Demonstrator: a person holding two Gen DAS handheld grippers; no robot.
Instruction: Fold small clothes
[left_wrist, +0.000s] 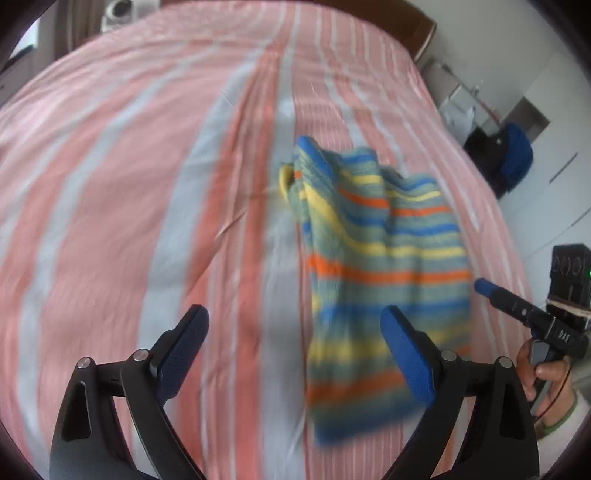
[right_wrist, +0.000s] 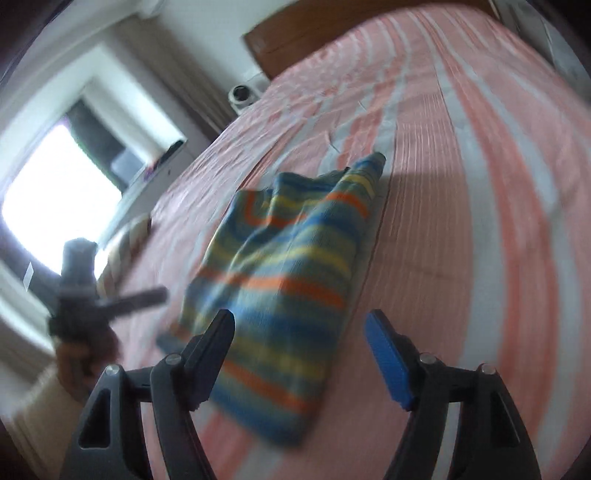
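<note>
A small knit garment with blue, yellow, orange and green stripes lies folded on the bed, its far end bunched up. In the right wrist view the garment lies ahead and left of centre. My left gripper is open and empty, held above the bed just left of the garment's near end. My right gripper is open and empty over the garment's near edge. The right gripper also shows at the right edge of the left wrist view. The left gripper shows blurred in the right wrist view.
The bed has a pink and white striped sheet. A wooden headboard stands at its far end. A cluttered shelf with a dark blue bag stands to the right of the bed. A bright window is on the left.
</note>
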